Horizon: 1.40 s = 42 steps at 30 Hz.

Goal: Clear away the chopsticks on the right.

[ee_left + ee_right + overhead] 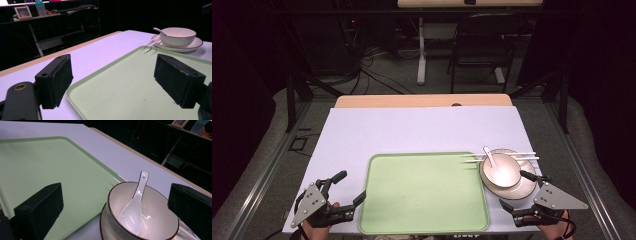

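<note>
My left tongs (pixel 346 187) hovered at the near left corner of the worktop (pixel 412 130), jaws spread wide with nothing between them, straddling the near left edge of the green tray (pixel 424 192). In the left gripper view the tongs (pixel 112 80) looked across the tray (pixel 130 82) toward the bowl (pixel 178 36) at the far side. My right tongs (pixel 517 189) hung at the near right, jaws likewise spread and pinching nothing, set on either side of the near rim of the bowl (pixel 500 170), not touching it as far as I could tell. The bowl stood on a plate (pixel 524 187) just right of the tray, with a white spoon (pixel 490 157) lying in it, handle leaning toward the far left. A pair of white chopsticks (pixel 522 156) lay across the far rim of the plate, tips reaching over the tray's far right corner. In the right gripper view the tongs (pixel 115 205) framed the bowl (pixel 160 220) and the spoon (pixel 133 210), the tray (pixel 50 162) lying to the left.
</note>
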{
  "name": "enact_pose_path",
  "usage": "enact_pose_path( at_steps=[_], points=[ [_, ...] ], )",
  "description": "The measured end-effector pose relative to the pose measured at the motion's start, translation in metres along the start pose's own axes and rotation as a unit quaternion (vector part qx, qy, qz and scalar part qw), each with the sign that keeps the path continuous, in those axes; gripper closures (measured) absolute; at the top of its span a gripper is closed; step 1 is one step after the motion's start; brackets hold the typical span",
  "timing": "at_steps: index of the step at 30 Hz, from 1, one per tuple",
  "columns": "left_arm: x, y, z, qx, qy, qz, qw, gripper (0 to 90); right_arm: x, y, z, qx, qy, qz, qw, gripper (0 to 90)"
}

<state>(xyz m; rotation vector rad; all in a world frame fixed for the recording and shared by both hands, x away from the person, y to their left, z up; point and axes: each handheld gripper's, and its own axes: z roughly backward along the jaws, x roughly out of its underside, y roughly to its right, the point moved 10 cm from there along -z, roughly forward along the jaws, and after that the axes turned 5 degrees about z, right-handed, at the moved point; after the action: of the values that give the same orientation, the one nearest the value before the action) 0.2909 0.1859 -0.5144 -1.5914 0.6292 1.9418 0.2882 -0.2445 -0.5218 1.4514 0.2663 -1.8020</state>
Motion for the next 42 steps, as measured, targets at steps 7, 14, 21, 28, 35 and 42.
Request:
enact_pose_path(
  at_steps=[7, 14, 21, 28, 35, 42],
  points=[
    [0.000, 0.001, 0.000, 0.001, -0.001, -0.003, 1.0000, 15.3, 0.002, -0.002, 0.001, -0.010, -0.010, 0.001, 0.9999, 0.0],
    [0.000, 0.001, 0.000, 0.000, -0.001, -0.002, 1.0000, 15.2, 0.001, 0.005, 0.001, 0.000, -0.019, 0.000, 0.9998, 0.0],
    [0.002, 0.000, -0.001, -0.004, -0.007, -0.005, 1.0000, 15.2, 0.003, 0.020, 0.000, 0.016, -0.039, -0.001, 0.9991, 0.0],
    [0.002, 0.001, -0.001, -0.002, -0.005, -0.005, 1.0000, 15.3, 0.004, 0.029, -0.005, -0.006, -0.089, -0.019, 0.9959, 0.0],
    [0.001, 0.000, 0.000, -0.004, -0.004, -0.006, 1.0000, 15.3, -0.008, 0.048, -0.017, -0.029, -0.125, -0.008, 0.9917, 0.0],
    [0.001, 0.001, 0.000, -0.004, -0.004, -0.006, 1.0000, 15.3, -0.018, 0.068, -0.019, -0.031, -0.138, -0.008, 0.9899, 0.0]
  ],
)
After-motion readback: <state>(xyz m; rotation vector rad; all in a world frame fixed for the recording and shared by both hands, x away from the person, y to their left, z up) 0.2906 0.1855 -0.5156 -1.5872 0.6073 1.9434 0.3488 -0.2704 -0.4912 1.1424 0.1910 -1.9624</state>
